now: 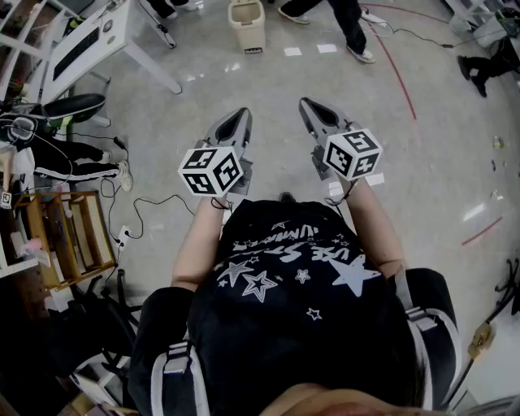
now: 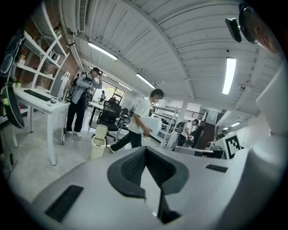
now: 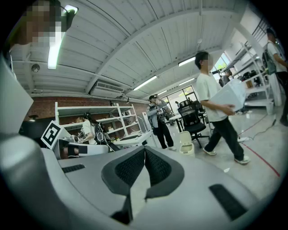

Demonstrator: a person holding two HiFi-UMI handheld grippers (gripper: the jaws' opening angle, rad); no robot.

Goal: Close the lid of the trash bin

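Smooth cream plastic trash bin (image 1: 247,24); glossy grey floor (image 1: 439,154); matt grey plastic left gripper (image 1: 237,116), right gripper (image 1: 309,104); ribbed black pads (image 2: 132,167).

Left gripper (image 1: 234,118), right gripper (image 1: 309,106) side by side; trash bin (image 1: 247,24) well ahead, seemingly open.

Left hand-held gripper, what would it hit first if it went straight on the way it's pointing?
Nothing close: open air lies ahead of the left hand-held gripper. Far off, a walking person carrying a box crosses that line, probably; the trash bin sits left of it.
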